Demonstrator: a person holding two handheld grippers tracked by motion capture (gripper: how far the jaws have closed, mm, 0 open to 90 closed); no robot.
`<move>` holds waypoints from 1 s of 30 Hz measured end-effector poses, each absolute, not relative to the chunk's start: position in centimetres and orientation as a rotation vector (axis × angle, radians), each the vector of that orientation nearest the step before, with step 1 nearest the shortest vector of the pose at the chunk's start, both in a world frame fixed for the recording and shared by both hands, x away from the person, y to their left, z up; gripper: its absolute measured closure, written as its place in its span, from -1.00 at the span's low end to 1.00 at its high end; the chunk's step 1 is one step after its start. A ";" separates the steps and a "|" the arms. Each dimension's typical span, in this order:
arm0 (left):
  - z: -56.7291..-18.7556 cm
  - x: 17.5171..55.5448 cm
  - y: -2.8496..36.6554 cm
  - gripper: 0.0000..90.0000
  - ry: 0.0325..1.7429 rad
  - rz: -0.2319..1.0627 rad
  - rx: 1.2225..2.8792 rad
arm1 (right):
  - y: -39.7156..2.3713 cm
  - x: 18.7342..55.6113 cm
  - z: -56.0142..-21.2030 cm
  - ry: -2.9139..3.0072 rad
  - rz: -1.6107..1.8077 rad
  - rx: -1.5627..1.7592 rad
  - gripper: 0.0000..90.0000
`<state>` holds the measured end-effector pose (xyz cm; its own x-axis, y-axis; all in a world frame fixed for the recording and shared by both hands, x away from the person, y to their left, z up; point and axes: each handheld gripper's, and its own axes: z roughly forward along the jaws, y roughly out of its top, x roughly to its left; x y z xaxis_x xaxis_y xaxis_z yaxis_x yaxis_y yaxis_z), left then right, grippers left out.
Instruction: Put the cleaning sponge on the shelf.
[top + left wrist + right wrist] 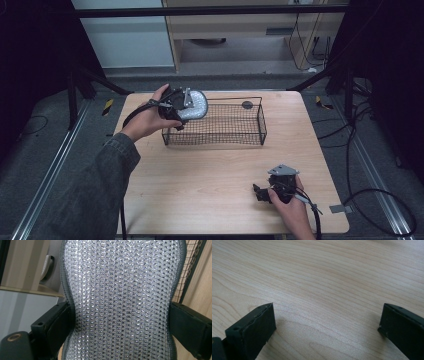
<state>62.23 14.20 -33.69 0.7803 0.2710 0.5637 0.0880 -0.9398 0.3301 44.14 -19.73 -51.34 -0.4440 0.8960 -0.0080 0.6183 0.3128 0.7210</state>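
Note:
My left gripper [186, 108] is shut on a silvery mesh pad [196, 104] with a dark grey edge, holding it over the far left corner of the black wire basket [262, 125]. In the left gripper view the pad [120, 290] stands tall between the two black jaws, which press on its narrow waist, and the basket's wire [192, 257] shows behind it at the upper right. My right gripper [258, 193] lies low at the table's near right, held by a hand, its jaws pointing left. In its own view the right gripper [327, 325] is open over bare wood.
The wooden table [200, 180] stands on grey carpet, with cables on the floor at the right [370, 200]. A small dark round spot [247, 104] sits behind the basket. The person's left sleeve [95, 190] crosses the near left corner.

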 end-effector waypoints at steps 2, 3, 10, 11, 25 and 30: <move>-34.1 62.6 13.9 -0.83 0.275 0.916 2.687 | -19.7 44.1 -51.3 2.176 0.921 1.345 -0.98; -34.3 62.8 13.8 -0.83 0.277 0.917 2.690 | -19.7 44.1 -51.3 2.176 0.920 1.344 -0.98; -35.6 63.7 13.0 -0.84 0.243 0.916 2.709 | -19.7 44.1 -51.3 2.175 0.919 1.343 -0.98; -35.8 63.8 12.9 -0.84 0.245 0.913 2.716 | -19.7 44.1 -51.3 2.176 0.919 1.342 -0.98; -36.8 64.2 12.3 -0.84 0.222 0.914 2.737 | -19.7 44.1 -51.3 2.175 0.920 1.343 -0.98; -37.4 64.3 12.6 -0.84 0.238 0.900 2.739 | -19.7 44.1 -51.3 2.175 0.919 1.342 -0.98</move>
